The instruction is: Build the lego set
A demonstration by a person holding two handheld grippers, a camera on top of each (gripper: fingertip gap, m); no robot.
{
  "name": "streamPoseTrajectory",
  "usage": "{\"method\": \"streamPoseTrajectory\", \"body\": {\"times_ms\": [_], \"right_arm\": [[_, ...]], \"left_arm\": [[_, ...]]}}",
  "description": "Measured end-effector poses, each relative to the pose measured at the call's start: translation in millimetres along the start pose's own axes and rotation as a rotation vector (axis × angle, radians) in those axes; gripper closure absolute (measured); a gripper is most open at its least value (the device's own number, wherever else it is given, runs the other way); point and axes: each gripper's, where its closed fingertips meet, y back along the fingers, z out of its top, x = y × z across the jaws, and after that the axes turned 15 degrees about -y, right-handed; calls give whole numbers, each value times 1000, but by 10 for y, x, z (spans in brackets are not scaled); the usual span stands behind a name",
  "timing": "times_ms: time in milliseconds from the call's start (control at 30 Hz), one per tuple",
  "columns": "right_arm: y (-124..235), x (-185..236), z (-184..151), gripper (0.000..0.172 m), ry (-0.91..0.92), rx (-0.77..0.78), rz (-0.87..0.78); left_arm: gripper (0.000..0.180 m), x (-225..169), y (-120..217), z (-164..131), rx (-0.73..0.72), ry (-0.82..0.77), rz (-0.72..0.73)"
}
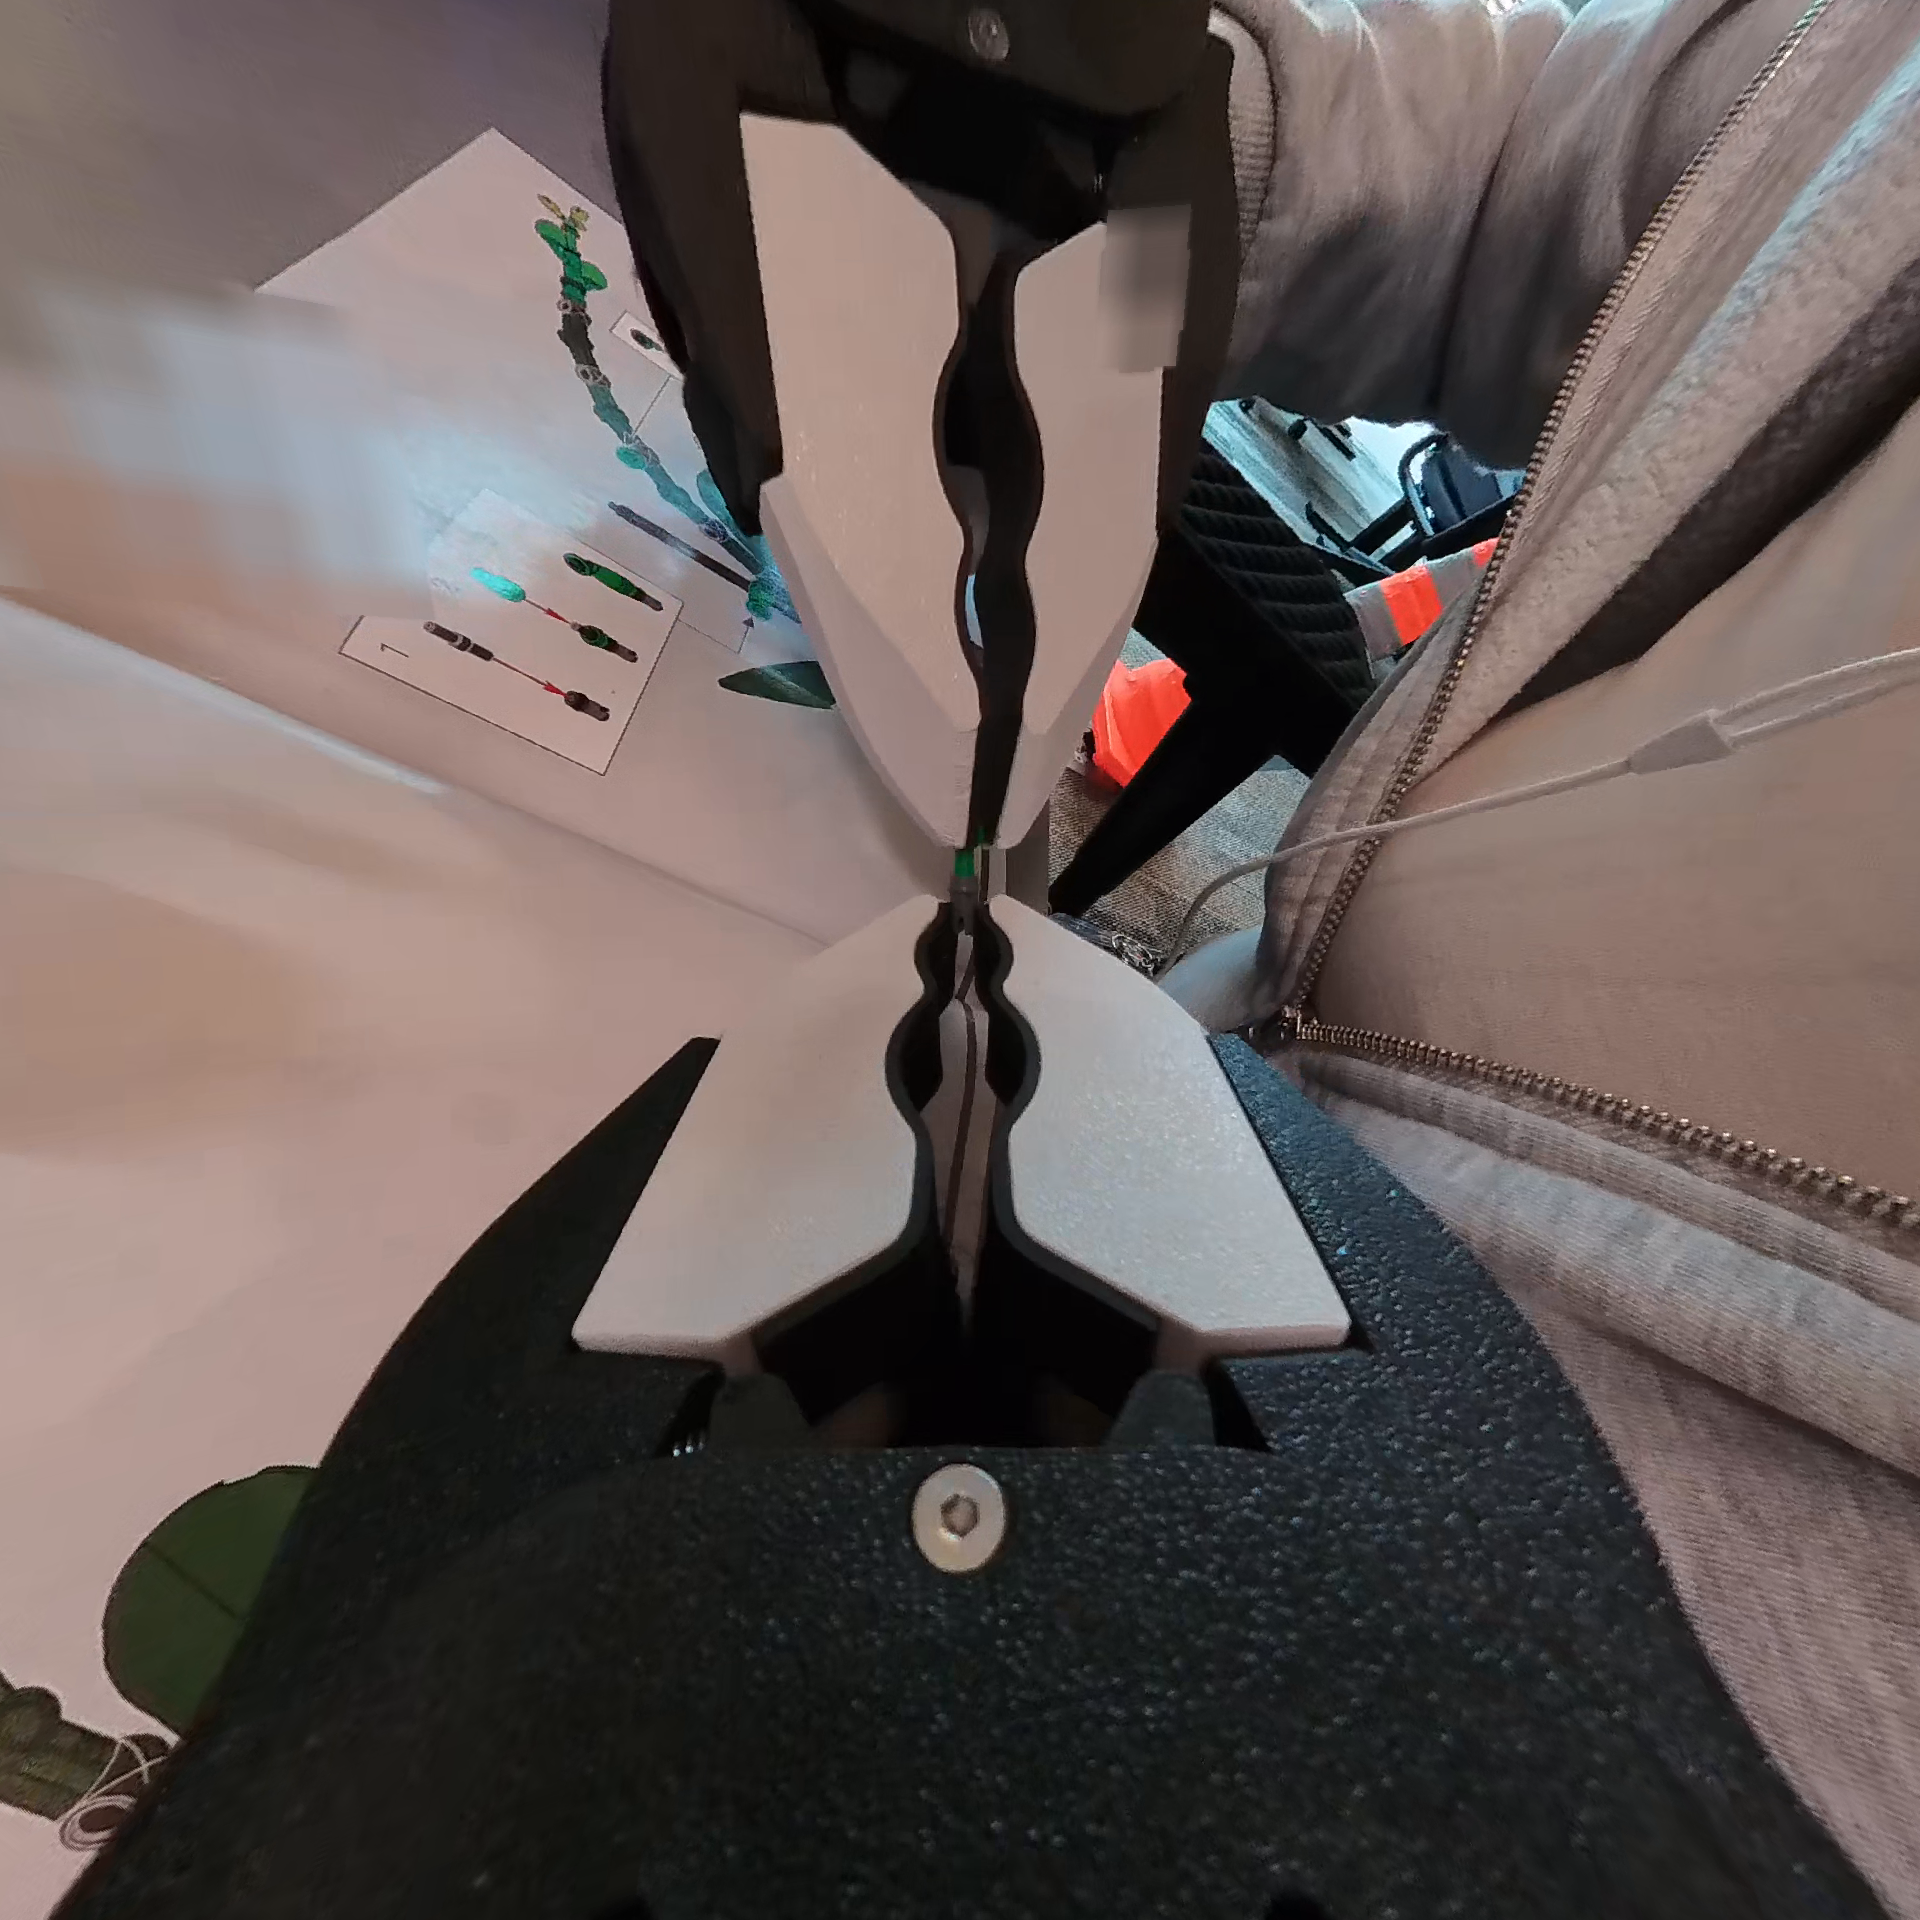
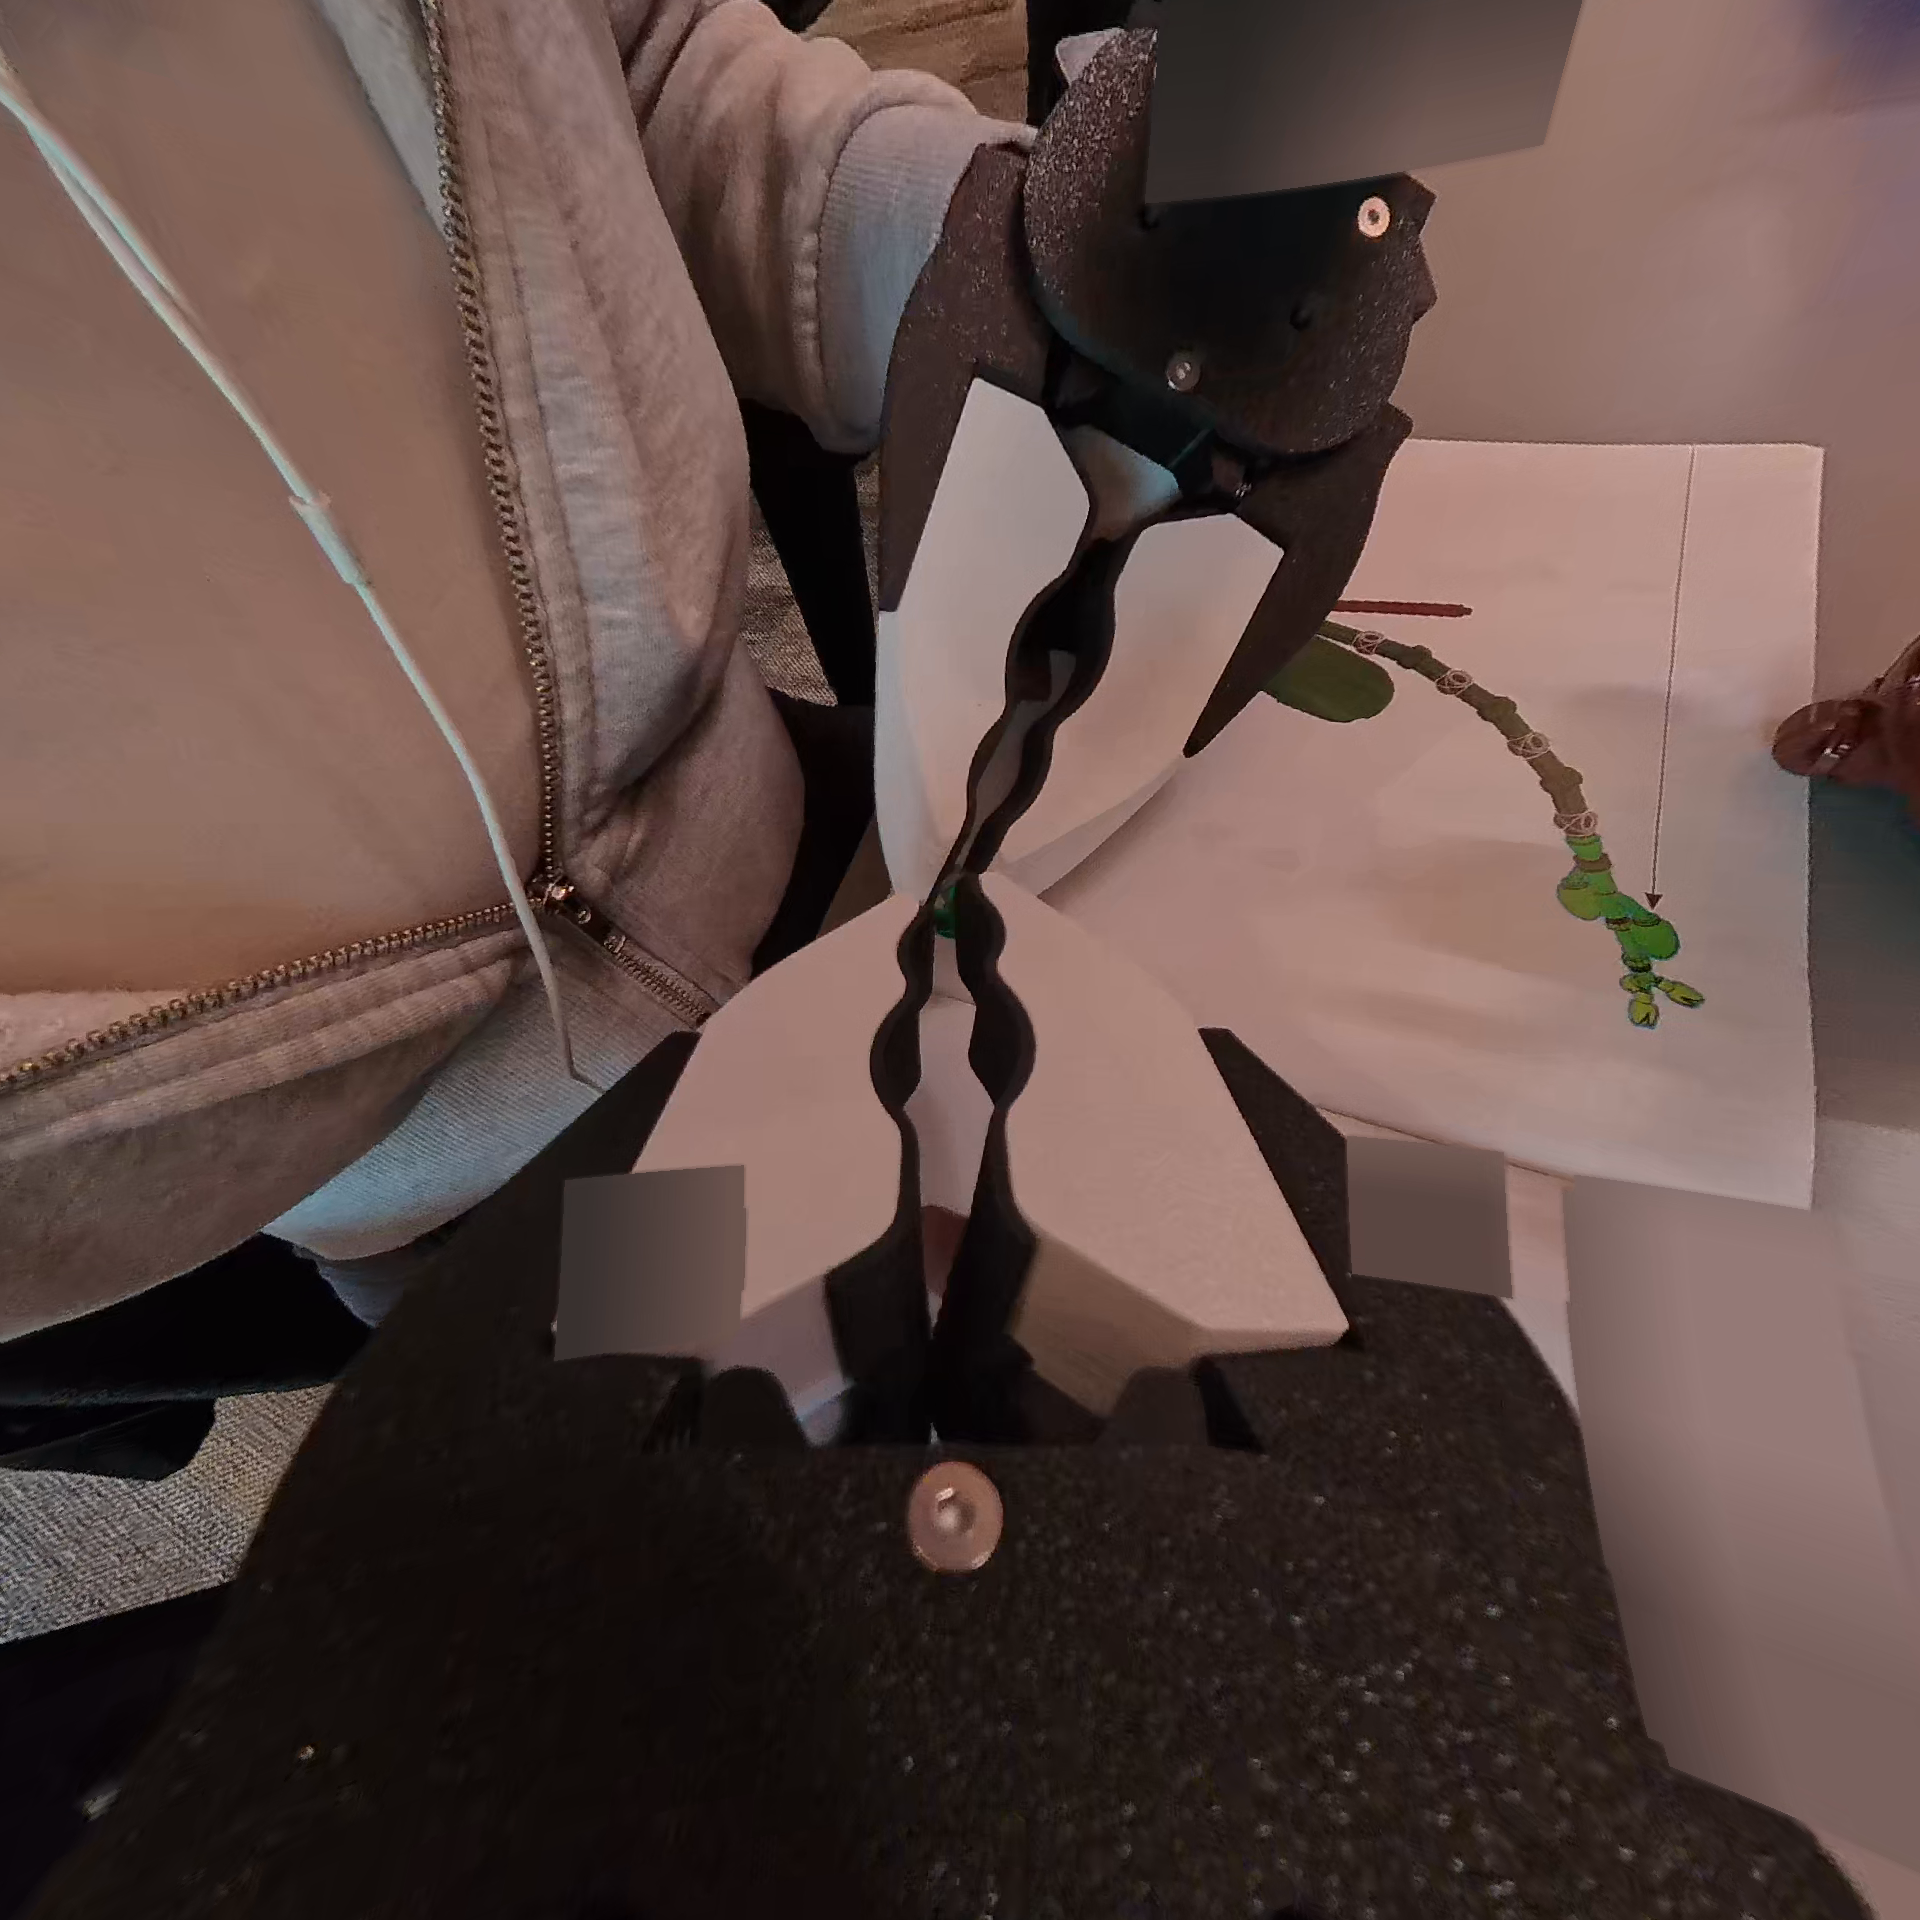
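**Two grippers met tip to tip on a small green-and-grey piece**

Nearest to us in the left wrist view, the left gripper [image 1: 968, 914] had its white fingers [image 1: 831, 1143] drawn almost together, with only a thin slot between the wavy black pads. A slim grey piece with a green end [image 1: 966, 871] stuck out beyond the tips. Its long axis ran along the fingers and pointed straight at the right gripper [image 1: 982, 831], which came in from the opposite side with its own tips nearly closed on the green end. How much of the piece sat inside either pair of pads was hidden, and we could not make out its full shape.

From the right wrist view, only a speck of green [image 2: 943, 920] showed at the tips of the right gripper [image 2: 951, 904]; the rest was covered by the fingers. The left gripper [image 2: 966, 862] met it there tip to tip.

Beyond the tips lay a white printed sheet [image 2: 1455, 935] with a drawing of a green and brown stem. A brown object [image 2: 1849, 727] at the sheet's far edge was cut off by the frame and we could not identify it. A person's grey zipped jacket [image 1: 1558, 935] filled one side, with a white cord [image 1: 1455, 810] across it. Farther off, something orange [image 1: 1138, 717] and black furniture legs were partly blocked.
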Motion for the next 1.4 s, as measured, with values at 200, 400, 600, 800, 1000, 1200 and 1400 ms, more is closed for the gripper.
{"method": "streamPoseTrajectory", "body": {"times_ms": [200,400,600,800,1000,1200,1400], "right_arm": [[-99,62,-33,172,7,2,24],[43,-2,79,154,-35,-60,-12],[41,-25,-8,157,-131,-25,-1],[13,-17,-20,156,-123,-8,-11],[25,-24,-24,161,-122,-3,-5],[6,-4,-37,166,-88,3,4],[-19,-3,-96,166,-59,56,-5]], "left_arm": [[179,-14,-34,-39,34,-1,-13],[178,3,-20,-11,10,6,-1],[178,26,6,15,-16,21,10],[178,26,-2,11,-10,20,11],[178,21,4,14,-13,18,10],[178,12,-5,5,-4,14,5],[178,-1,-46,-50,47,-7,8]]}}
